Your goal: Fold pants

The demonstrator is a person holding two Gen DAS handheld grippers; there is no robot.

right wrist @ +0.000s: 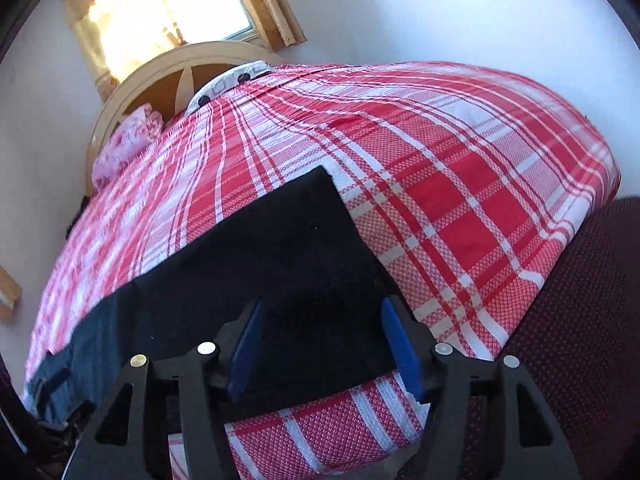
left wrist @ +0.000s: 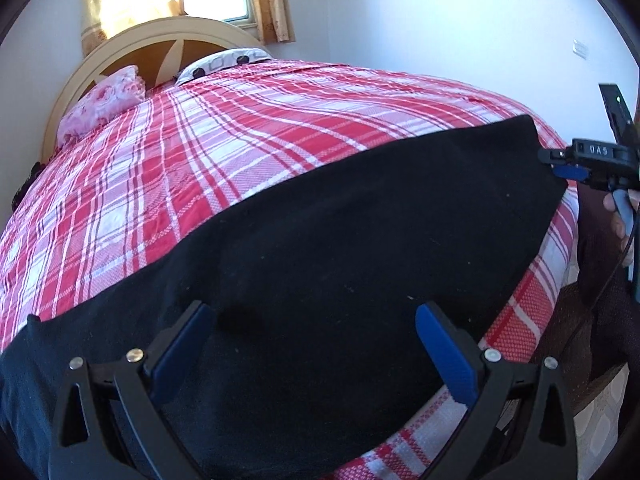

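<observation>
Black pants point(left wrist: 340, 240) lie flat in a long strip along the near edge of the bed. My left gripper point(left wrist: 316, 308) hovers over their middle, jaws wide apart, nothing between the blue pads point(left wrist: 444, 348). In the right wrist view, the pants point(right wrist: 260, 248) end in a square edge at the right. My right gripper point(right wrist: 323, 306) stands open just over that end, with the cloth lying flat beneath and between the fingers. The right gripper point(left wrist: 576, 164) also shows in the left wrist view, at the pants' far right corner, held by a hand point(left wrist: 620, 216).
The bed has a red and white plaid cover point(left wrist: 240, 140). A pink pillow point(left wrist: 104, 100) and a curved headboard point(left wrist: 120, 40) are at the far end below a curtained window point(right wrist: 208, 0). Dark red dotted fabric point(right wrist: 580, 320) is at the bed's right side.
</observation>
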